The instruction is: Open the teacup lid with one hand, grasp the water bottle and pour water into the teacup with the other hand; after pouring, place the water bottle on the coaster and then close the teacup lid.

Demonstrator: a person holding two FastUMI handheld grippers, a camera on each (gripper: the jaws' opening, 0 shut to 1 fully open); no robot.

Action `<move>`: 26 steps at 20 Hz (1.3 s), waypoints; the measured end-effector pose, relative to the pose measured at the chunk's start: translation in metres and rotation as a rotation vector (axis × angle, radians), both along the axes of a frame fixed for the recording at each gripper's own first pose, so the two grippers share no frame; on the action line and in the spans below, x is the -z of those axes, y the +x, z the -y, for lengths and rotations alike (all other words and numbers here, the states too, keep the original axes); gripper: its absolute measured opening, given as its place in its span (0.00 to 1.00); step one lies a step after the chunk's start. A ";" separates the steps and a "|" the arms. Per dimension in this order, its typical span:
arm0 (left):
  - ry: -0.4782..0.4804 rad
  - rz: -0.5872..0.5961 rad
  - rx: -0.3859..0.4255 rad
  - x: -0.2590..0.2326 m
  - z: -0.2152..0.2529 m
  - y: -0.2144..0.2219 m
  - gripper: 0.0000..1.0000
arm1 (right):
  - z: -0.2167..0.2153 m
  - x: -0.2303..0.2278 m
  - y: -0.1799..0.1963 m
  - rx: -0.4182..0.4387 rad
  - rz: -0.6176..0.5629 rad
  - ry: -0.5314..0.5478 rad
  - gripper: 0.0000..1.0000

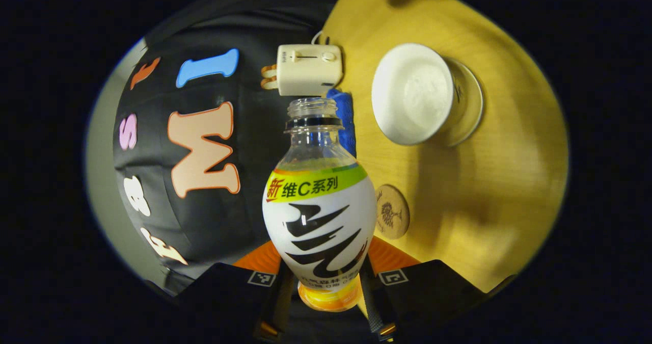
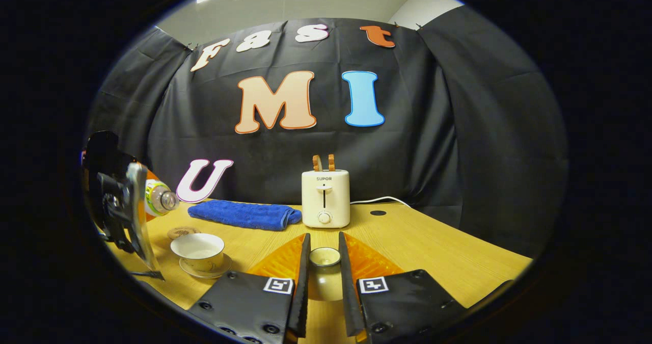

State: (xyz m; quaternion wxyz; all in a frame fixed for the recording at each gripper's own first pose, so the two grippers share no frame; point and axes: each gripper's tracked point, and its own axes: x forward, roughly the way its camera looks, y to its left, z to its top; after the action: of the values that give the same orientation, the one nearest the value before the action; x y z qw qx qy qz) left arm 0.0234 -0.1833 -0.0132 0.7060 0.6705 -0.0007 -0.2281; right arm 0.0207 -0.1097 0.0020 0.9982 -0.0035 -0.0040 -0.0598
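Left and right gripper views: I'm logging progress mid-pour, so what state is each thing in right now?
Water bottle: uncapped, tipped, gripped by the left gripper.
Teacup: lid off, upright on its saucer.
Lid: held between the right gripper fingers.
Coaster: bare, on the table.
Toaster: slices up.
Blue towel: lying flat.

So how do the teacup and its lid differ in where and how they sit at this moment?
The teacup stands open on its saucer on the table, free of both grippers; the lid is off it, pinched between the right gripper fingers. The teacup sits near the tilted water bottle; the lid is held apart from it. Both look pale and glazed.
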 end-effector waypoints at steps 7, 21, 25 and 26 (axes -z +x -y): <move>-0.589 -0.108 -0.053 -0.024 0.006 0.008 0.57 | 0.000 0.000 0.000 -0.003 -0.001 0.000 0.32; -1.293 -0.436 -0.115 -0.006 0.008 0.055 0.57 | 0.000 0.000 0.000 -0.003 -0.001 -0.002 0.33; -1.332 -0.438 -0.092 -0.008 0.016 0.061 0.57 | 0.001 0.000 0.000 0.002 0.000 -0.002 0.33; -1.329 -0.437 -0.094 -0.005 0.017 0.064 0.57 | 0.000 0.000 0.000 0.002 0.000 -0.002 0.33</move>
State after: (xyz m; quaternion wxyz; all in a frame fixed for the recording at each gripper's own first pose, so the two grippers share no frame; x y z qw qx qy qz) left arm 0.0869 -0.2006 -0.0078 0.9595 0.0348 0.0309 -0.2778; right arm 0.0208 -0.1101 0.0020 0.9981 -0.0046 -0.0040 -0.0607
